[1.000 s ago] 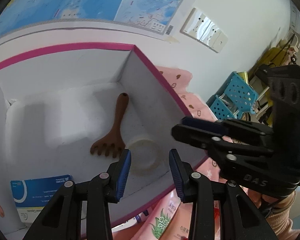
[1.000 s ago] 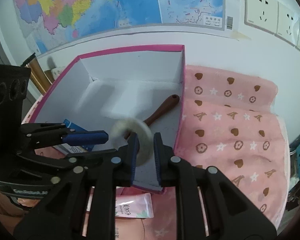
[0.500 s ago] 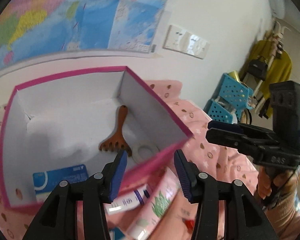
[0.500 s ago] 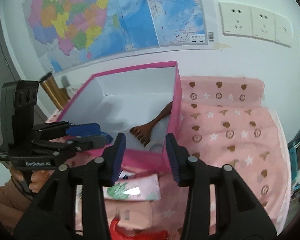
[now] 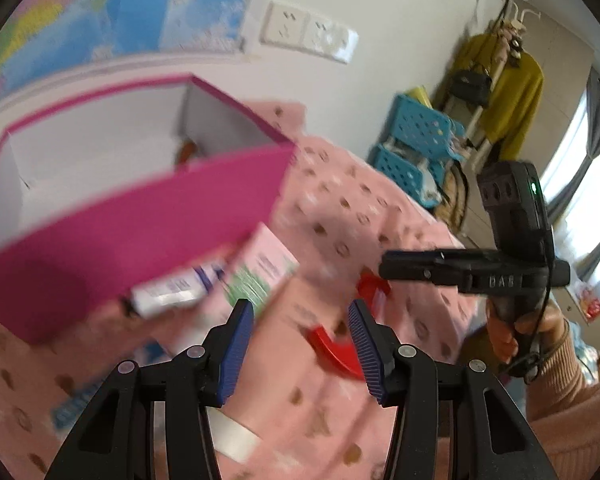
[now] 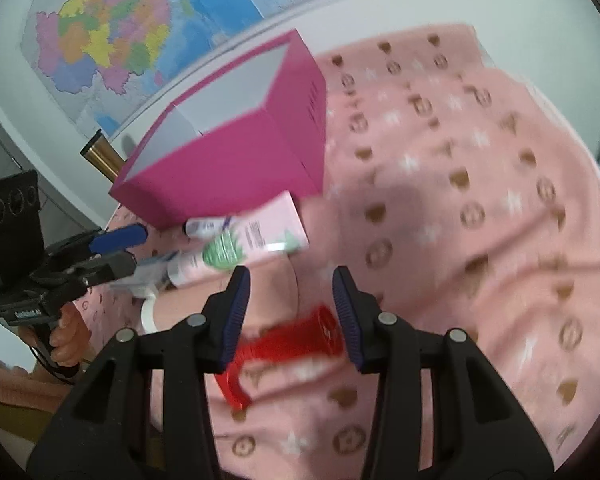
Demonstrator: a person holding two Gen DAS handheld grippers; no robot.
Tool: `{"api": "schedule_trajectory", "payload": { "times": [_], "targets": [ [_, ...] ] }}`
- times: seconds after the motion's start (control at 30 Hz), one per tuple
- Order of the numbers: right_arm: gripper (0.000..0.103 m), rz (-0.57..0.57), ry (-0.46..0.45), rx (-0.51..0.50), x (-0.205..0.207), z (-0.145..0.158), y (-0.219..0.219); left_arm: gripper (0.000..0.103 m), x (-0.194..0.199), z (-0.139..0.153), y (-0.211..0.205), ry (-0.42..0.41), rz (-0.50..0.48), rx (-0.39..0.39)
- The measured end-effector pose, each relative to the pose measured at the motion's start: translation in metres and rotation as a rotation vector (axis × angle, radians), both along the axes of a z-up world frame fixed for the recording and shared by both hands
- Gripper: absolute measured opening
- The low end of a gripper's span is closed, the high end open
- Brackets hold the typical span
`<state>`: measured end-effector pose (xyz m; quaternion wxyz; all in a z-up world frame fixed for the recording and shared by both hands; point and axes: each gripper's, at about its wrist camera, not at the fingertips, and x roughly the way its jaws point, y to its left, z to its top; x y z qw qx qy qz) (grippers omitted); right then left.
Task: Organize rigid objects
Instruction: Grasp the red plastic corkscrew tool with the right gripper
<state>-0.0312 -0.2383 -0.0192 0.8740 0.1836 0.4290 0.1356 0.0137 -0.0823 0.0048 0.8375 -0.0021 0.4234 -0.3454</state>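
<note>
A pink box with white inside stands on the pink patterned cloth. In front of it lie a pink tube with green leaf print, a small white tube and a red plastic object. My left gripper is open and empty above the cloth, near the red object. My right gripper is open and empty just above the red object. A brown handle tip shows inside the box.
A white strip and a blue-printed pack lie on the cloth at front left. Blue crates and a clothes rack stand at the right. A map and wall sockets are behind the box.
Both grippers pulled back from the box and lowered toward the cloth, opening wider. The white ring the right gripper held a second ago went into the box. The red object is now in view.
</note>
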Motion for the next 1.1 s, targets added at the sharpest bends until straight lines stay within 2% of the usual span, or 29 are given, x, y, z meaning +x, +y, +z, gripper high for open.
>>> {"api": "schedule_trajectory", "payload": {
  "times": [0.23, 0.33, 0.6, 0.83, 1.1],
  "targets": [
    [0.045, 0.001, 0.045, 0.038, -0.018, -0.016, 0.002, 0.05, -0.018, -0.029, -0.026, 0.087, -0.087, 0.032],
    [0.045, 0.004, 0.06, 0.058, -0.023, -0.022, 0.004, 0.05, -0.021, -0.037, -0.033, 0.122, -0.109, 0.023],
    [0.047, -0.009, 0.08, 0.098, -0.022, -0.036, 0.005, 0.05, -0.019, -0.05, -0.033, 0.167, -0.079, 0.04],
    [0.046, 0.006, 0.044, -0.004, -0.023, -0.029, 0.016, 0.05, -0.02, -0.051, -0.037, 0.167, -0.083, 0.056],
    [0.026, -0.003, -0.005, -0.119, -0.027, -0.017, 0.02, 0.05, -0.015, -0.049, -0.033, 0.194, -0.059, 0.006]
  ]
}}
